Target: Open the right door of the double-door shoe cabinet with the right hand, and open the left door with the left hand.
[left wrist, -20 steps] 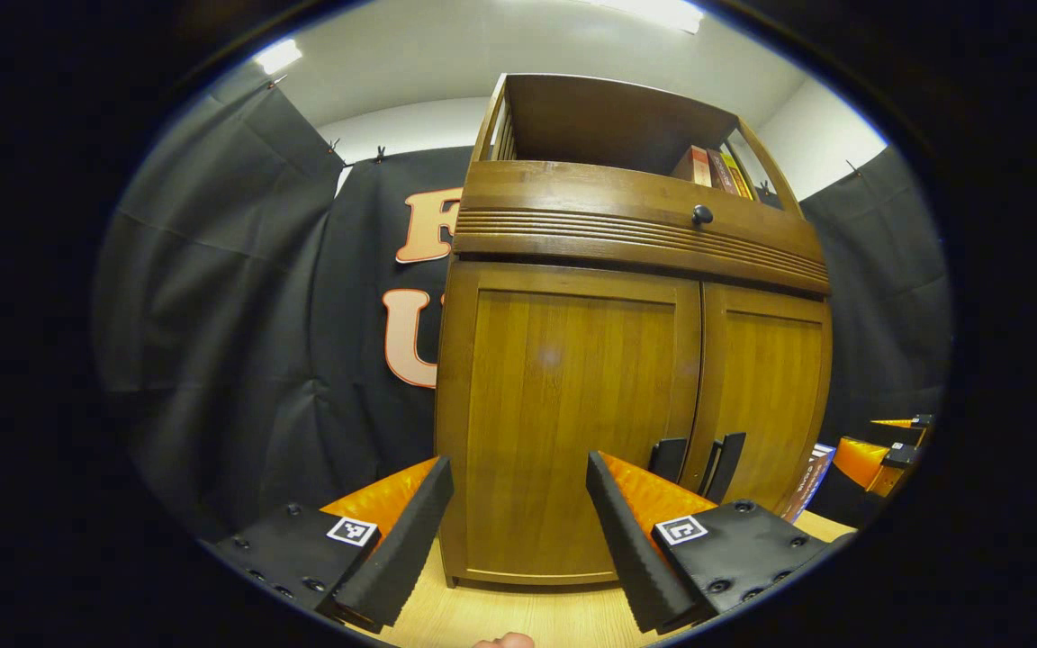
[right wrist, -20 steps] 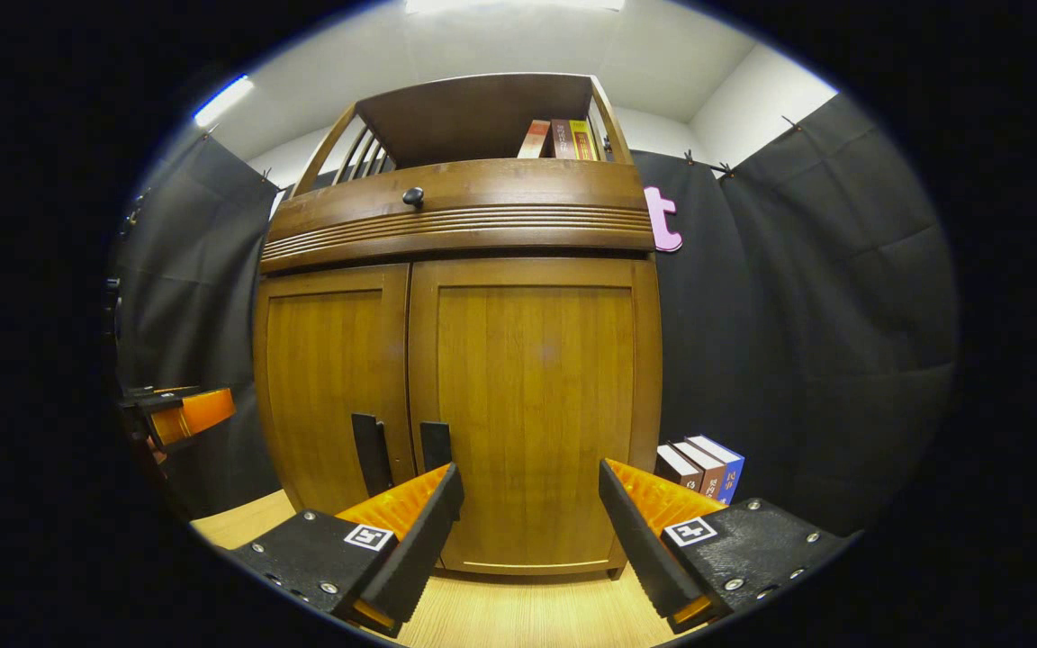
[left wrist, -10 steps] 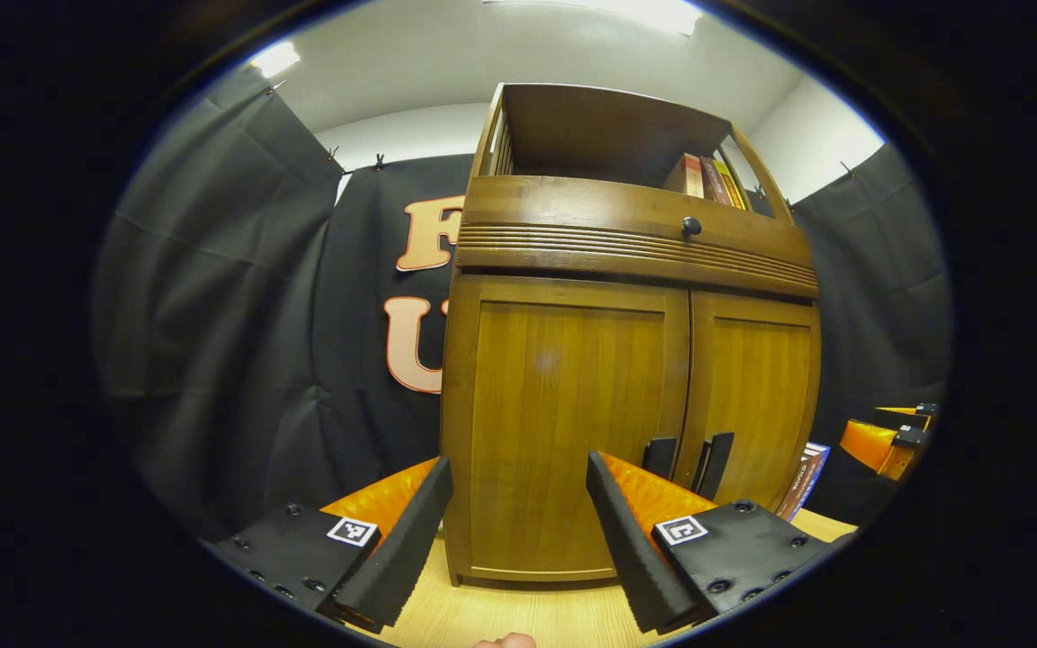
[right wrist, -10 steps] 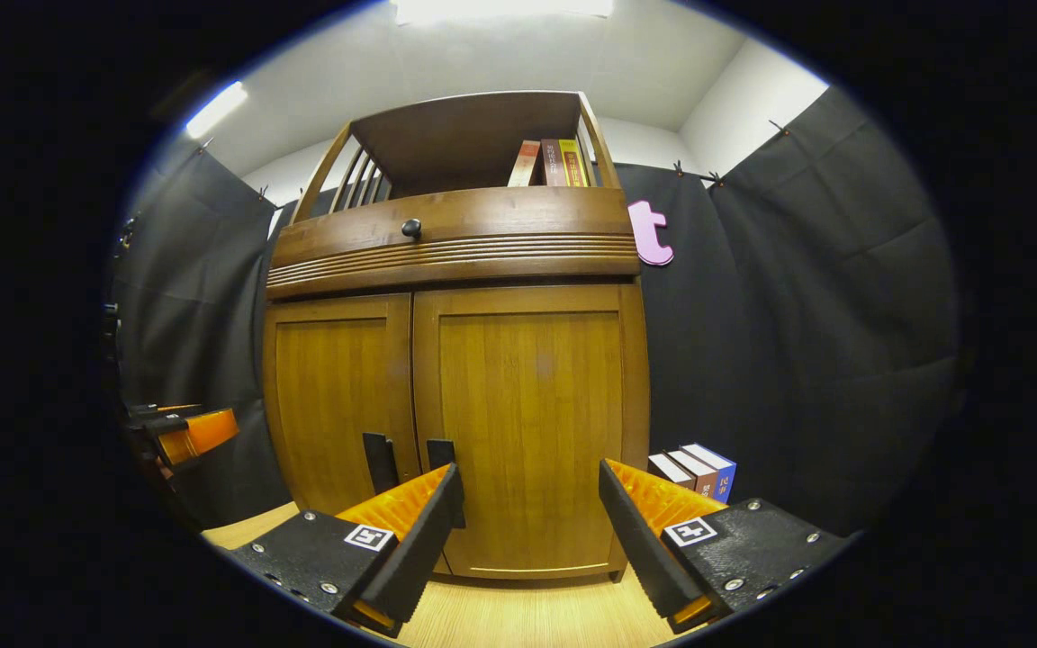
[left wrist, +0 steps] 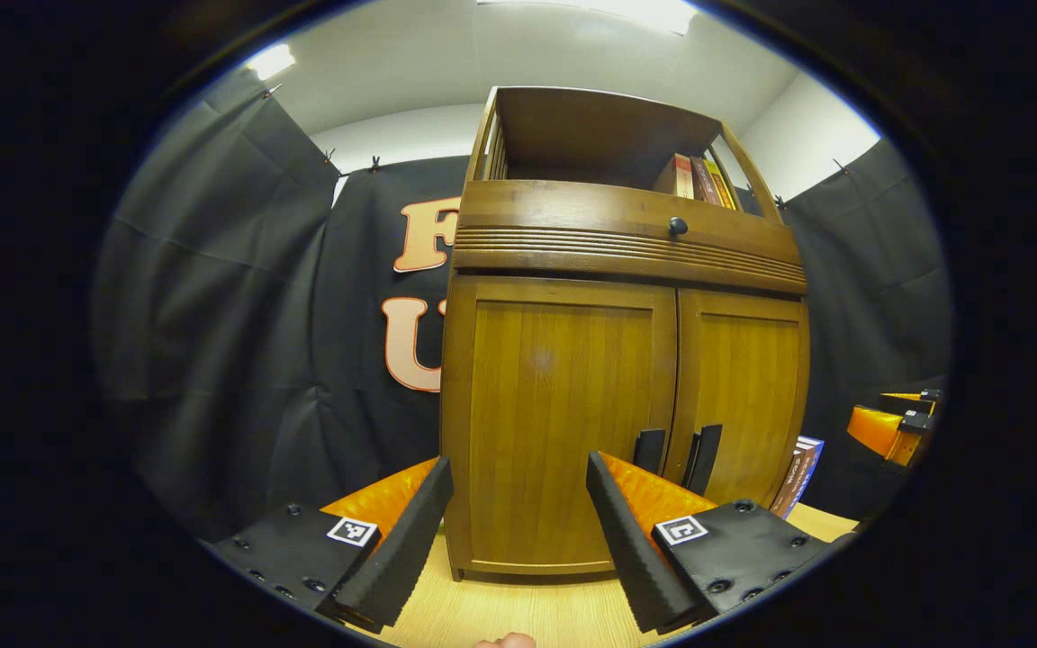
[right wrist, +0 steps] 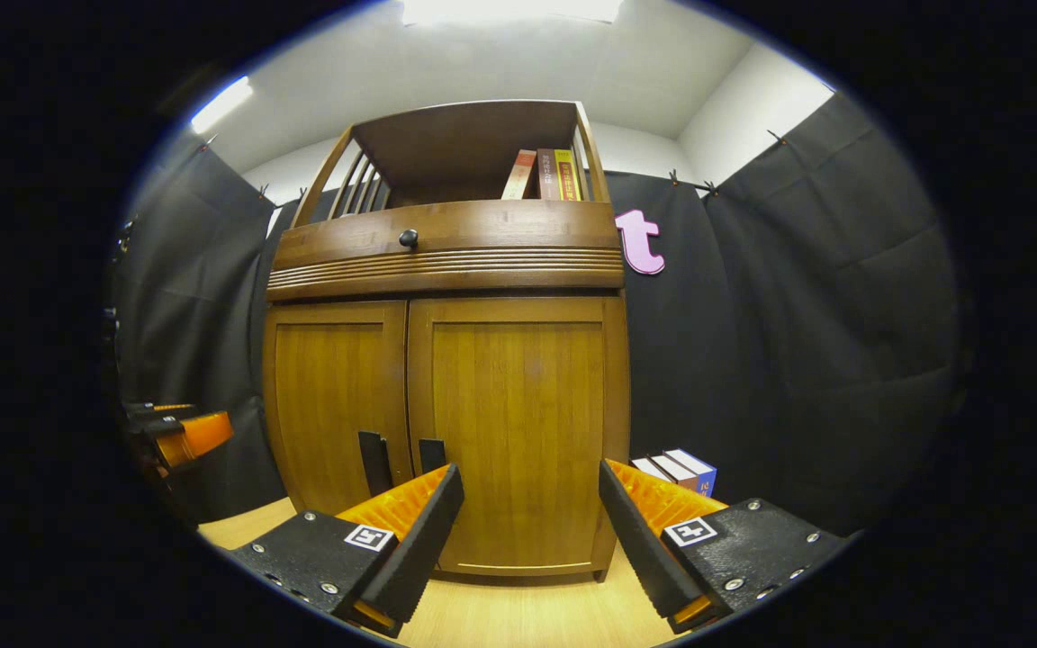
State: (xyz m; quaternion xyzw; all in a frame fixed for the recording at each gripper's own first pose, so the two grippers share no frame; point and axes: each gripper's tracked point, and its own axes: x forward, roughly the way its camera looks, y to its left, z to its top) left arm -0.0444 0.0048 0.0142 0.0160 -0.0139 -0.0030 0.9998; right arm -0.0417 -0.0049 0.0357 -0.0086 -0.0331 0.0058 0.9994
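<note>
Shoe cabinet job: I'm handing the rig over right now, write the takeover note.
Left tongs: open, holding nothing, facing the left door, short of it.
Right tongs: open, holding nothing, facing the right door, short of it.
Shoe cabinet: on the wooden tabletop, both doors shut; the two dark handles sit low beside the centre seam.
Done: nothing.
Left: right tongs pull the right door open, left tongs the left door.

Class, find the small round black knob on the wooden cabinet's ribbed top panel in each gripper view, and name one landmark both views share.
Left gripper view: the small round black knob sits right of centre, above the right door.
Right gripper view: the knob sits left of centre, above the seam between the doors.
Shared landmark: the pair of black door handles at the doors' meeting edges.
</note>
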